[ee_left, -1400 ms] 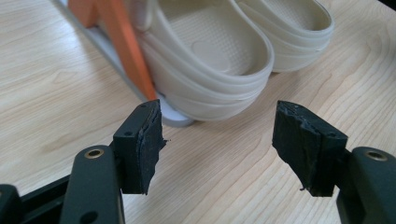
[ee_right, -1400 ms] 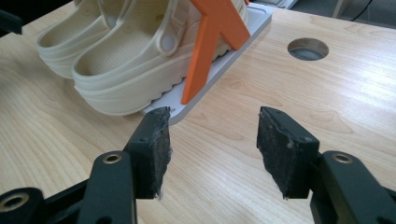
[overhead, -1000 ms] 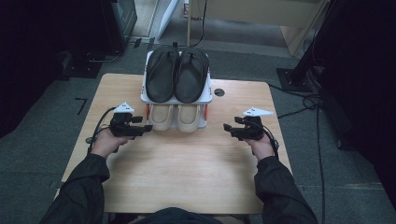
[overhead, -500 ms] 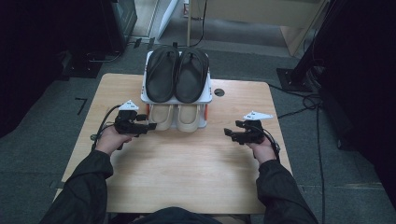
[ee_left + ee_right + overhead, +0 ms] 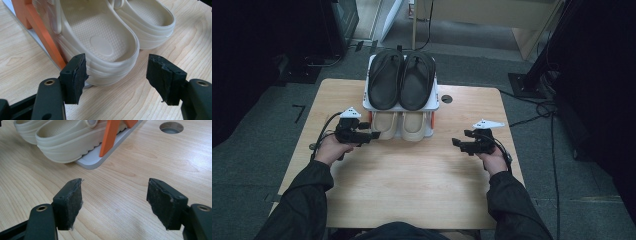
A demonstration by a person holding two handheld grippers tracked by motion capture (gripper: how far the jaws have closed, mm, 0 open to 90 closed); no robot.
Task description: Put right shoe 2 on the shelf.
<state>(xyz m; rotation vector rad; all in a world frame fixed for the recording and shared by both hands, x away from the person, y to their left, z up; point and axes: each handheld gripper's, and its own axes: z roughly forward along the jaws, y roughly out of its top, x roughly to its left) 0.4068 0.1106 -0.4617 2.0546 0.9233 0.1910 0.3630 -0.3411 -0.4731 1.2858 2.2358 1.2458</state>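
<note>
A white two-shelf shoe rack (image 5: 435, 104) with orange uprights (image 5: 37, 30) stands at the table's far middle. Two black sandals (image 5: 384, 80) lie on its top shelf and two beige clogs (image 5: 413, 125) on the bottom one. My left gripper (image 5: 374, 135) is open, just left of the rack. In the left gripper view its jaws (image 5: 117, 75) straddle the heel of the nearer clog (image 5: 100, 42) without touching it. My right gripper (image 5: 456, 142) hovers over bare wood to the right of the rack. Its jaws (image 5: 115, 200) have just been opening and are open, with nothing between them.
A round cable hole (image 5: 446, 99) is cut in the tabletop just right of the rack. The light wooden table (image 5: 412, 180) stretches toward the person's side. Dark floor with cables and a stand base surrounds the table.
My left gripper has edged a little to the right, closer to the beige clogs. The right hand has stayed about where it was.
</note>
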